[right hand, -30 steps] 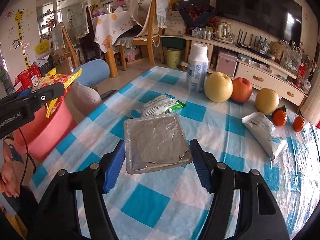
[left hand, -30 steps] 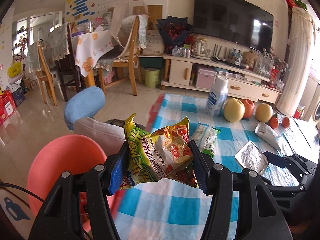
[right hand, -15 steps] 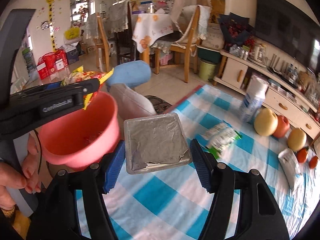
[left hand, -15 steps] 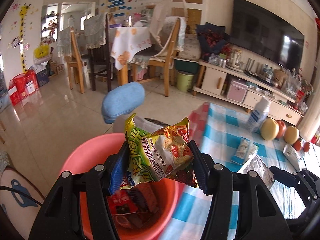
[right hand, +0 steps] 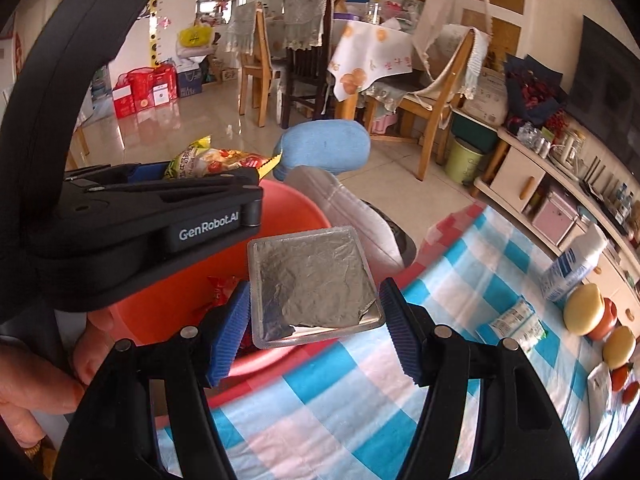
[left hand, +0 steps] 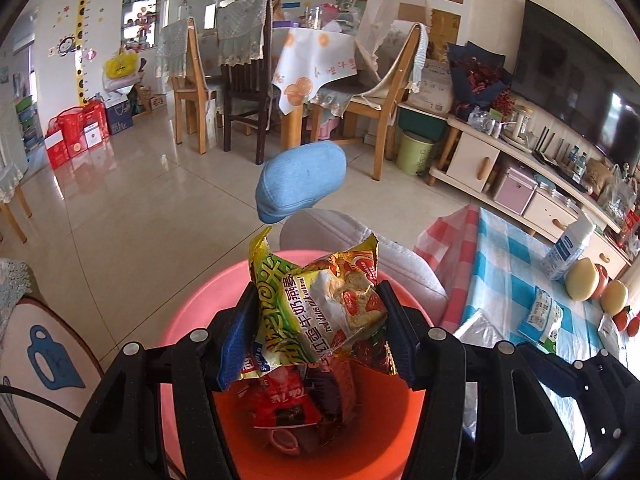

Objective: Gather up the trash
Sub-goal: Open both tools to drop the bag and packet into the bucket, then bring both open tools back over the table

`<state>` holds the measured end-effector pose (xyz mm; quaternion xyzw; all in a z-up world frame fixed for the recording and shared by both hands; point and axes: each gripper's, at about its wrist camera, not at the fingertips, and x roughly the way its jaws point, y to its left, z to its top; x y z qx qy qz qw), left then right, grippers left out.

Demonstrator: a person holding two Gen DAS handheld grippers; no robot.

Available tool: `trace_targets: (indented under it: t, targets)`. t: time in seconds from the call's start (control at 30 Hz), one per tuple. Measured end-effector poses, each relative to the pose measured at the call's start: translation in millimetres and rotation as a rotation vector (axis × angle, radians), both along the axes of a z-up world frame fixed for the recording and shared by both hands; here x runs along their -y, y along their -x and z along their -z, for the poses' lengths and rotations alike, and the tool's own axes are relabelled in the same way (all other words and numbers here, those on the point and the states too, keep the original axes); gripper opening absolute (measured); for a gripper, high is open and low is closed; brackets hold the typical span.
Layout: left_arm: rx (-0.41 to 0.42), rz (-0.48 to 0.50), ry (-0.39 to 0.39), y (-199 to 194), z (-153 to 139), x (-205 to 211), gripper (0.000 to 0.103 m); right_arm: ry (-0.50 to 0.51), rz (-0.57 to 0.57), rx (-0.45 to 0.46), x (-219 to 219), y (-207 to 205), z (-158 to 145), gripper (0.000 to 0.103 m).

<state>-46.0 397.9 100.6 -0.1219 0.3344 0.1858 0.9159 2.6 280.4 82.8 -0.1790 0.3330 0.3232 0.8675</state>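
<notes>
Bin (left hand: 188, 312) left of table (left hand: 504, 280); wrappers (left hand: 288, 404) inside (fruit (left hand: 582, 284) far end).

Both cams look forward and down from close up, sharing the orange bucket (left hand: 192, 312) (right hand: 304, 208) and checkered tablecloth (left hand: 504, 264) (right hand: 460, 264).

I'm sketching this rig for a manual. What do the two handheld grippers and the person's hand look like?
Both grippers are matte black plastic with silver screws and ribbed blue finger pads. The left gripper shows "GenRobot.AI" in white lettering on its side in the right wrist view, and a thin black cable trails at its lower left. The right gripper matches it. The bare hand shows no sleeve.
</notes>
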Motion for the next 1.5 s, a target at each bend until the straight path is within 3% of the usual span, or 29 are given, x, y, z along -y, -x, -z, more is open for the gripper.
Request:
trace_targets:
  t: [0.23, 0.3, 0.37, 0.47, 0.93, 1.2, 1.5]
  targets:
    - [-0.029, -0.046, -0.004, -1, 7, -11, 0.063, 0.045, -0.051, -0.016, -27, -9, 16, 0.067]
    - [-0.038, -0.069, -0.022, -2, 7, -10, 0.079, 0.078, -0.053, -0.002, -35, -9, 22, 0.072]
    - [-0.057, -0.092, -0.041, -5, 8, -12, 0.087, 0.080, -0.054, -0.021, -38, -10, 25, 0.081]
    - [-0.048, -0.085, -0.030, -5, 7, -12, 0.090, 0.071, -0.036, -0.016, -34, -7, 26, 0.087]
    - [-0.047, -0.033, -0.079, -11, 4, 14, 0.091, 0.005, 0.116, -0.008, 31, 2, 16, 0.090]
    - [-0.044, 0.017, -0.107, -14, 0, 35, 0.093, -0.035, 0.195, -0.069, 69, 2, 19, 0.093]
    - [-0.038, 0.066, -0.127, -18, -2, 59, 0.094, -0.029, 0.242, -0.054, 98, 10, 15, 0.094]
